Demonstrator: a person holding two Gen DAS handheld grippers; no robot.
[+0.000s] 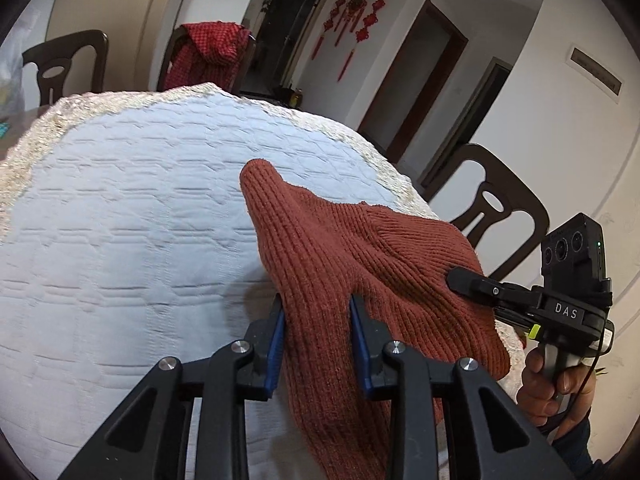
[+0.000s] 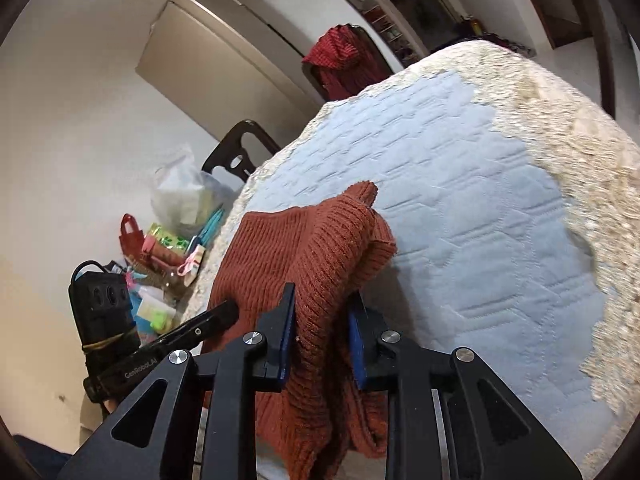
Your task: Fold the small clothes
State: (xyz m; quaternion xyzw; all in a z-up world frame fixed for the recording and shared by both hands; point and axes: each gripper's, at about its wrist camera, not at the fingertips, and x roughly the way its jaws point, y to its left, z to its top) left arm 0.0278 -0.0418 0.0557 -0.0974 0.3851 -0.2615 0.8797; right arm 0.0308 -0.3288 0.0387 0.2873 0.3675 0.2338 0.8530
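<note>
A rust-red ribbed knit garment (image 1: 344, 248) hangs bunched between both grippers, lifted above the table's pale blue quilted cover (image 1: 120, 208). My left gripper (image 1: 318, 312) is shut on one part of the knit, blue pads pressing it. My right gripper (image 2: 322, 308) is shut on another part of the same garment (image 2: 304, 248). The right gripper also shows in the left wrist view (image 1: 472, 280), at the garment's right side. The left gripper shows in the right wrist view (image 2: 216, 316), at the garment's left side. The garment's lower part is hidden behind the fingers.
Dark wooden chairs (image 1: 496, 208) stand around the table; one holds a red checked cloth (image 1: 208, 56). A beige lace border (image 2: 592, 184) rims the cover. Bags and small packets (image 2: 172, 232) lie at the table's far left edge.
</note>
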